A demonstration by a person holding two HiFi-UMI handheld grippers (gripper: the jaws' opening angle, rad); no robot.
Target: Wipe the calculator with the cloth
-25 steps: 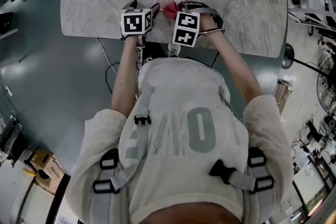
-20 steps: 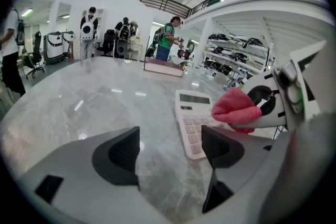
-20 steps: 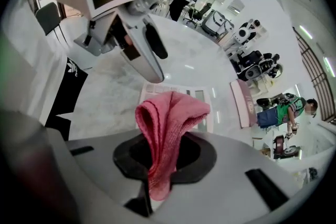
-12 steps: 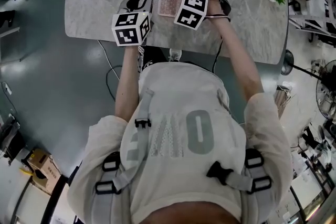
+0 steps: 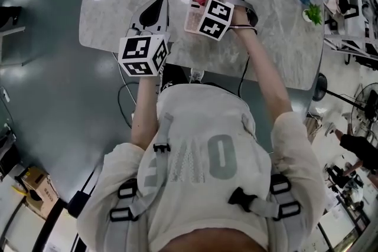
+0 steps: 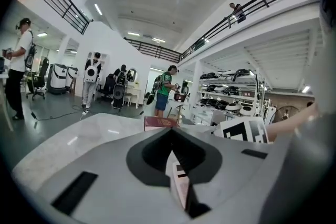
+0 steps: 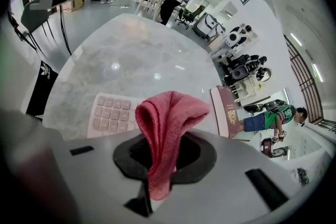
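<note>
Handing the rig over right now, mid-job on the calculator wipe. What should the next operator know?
Left claw: shut, nothing gripped, held up clear of the table.
Right claw: shut on the red cloth, whose folded end sticks out past the jaws.
Calculator: flat on the table, keys up, just beyond the cloth; contact not visible.
Done: cloth in grip.
To do: bring the cloth down and wipe across the keys; how much is already wiped cannot be told.
</note>
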